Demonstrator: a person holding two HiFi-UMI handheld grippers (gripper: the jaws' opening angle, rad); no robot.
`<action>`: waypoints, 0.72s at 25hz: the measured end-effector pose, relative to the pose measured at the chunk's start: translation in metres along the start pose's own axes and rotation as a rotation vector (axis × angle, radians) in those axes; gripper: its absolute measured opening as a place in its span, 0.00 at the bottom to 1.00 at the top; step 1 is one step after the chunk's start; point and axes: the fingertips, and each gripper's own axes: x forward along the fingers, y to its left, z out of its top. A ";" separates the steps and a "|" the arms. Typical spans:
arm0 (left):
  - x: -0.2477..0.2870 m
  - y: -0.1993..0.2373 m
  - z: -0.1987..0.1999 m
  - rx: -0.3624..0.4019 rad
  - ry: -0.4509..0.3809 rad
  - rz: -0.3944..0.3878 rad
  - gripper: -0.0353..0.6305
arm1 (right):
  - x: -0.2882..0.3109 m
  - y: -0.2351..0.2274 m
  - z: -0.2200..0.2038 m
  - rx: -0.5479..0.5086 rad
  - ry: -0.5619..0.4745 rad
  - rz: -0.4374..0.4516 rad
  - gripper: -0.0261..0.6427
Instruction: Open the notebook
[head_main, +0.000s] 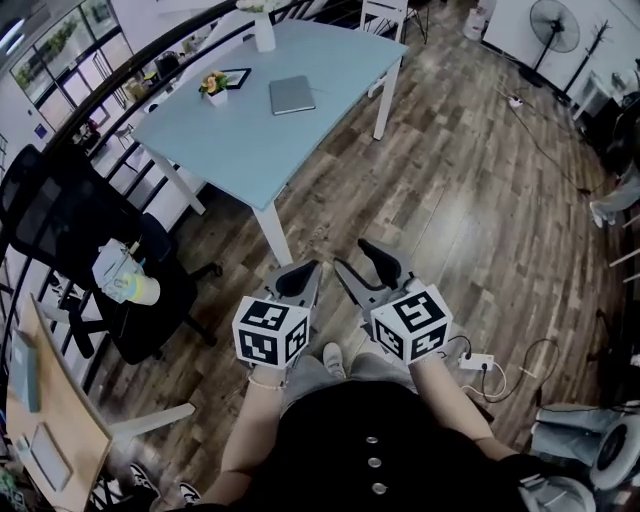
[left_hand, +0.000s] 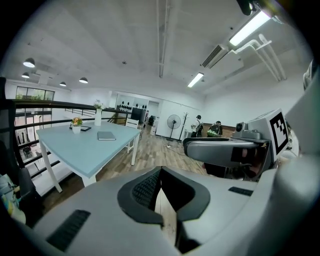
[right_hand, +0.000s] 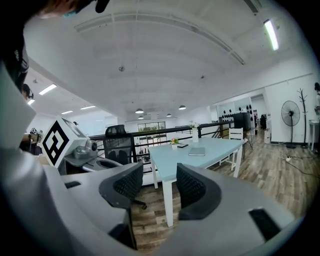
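A grey closed notebook (head_main: 291, 94) lies flat on the light blue table (head_main: 235, 145), far ahead of both grippers. It also shows in the left gripper view as the notebook (left_hand: 106, 135) and in the right gripper view as the notebook (right_hand: 197, 151). My left gripper (head_main: 303, 270) is held over the wooden floor, its jaws shut with nothing between them (left_hand: 161, 172). Beside it, my right gripper (head_main: 365, 265) stands open and empty (right_hand: 159, 176). Both point toward the table's near corner leg.
On the table stand a small flower pot (head_main: 215, 85), a dark tablet (head_main: 237, 75) and a white vase (head_main: 263, 32). A black office chair (head_main: 95, 235) with a cup (head_main: 140, 290) sits left. A power strip (head_main: 478, 362) lies on the floor at right.
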 end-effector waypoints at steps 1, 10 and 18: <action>0.002 0.005 -0.001 -0.009 0.006 -0.002 0.08 | 0.004 0.001 -0.001 0.004 0.008 0.001 0.34; 0.021 0.024 -0.011 -0.069 0.034 -0.026 0.08 | 0.028 -0.013 -0.014 0.011 0.071 0.014 0.36; 0.054 0.050 0.008 -0.079 0.031 0.011 0.08 | 0.063 -0.046 -0.007 0.016 0.071 0.048 0.37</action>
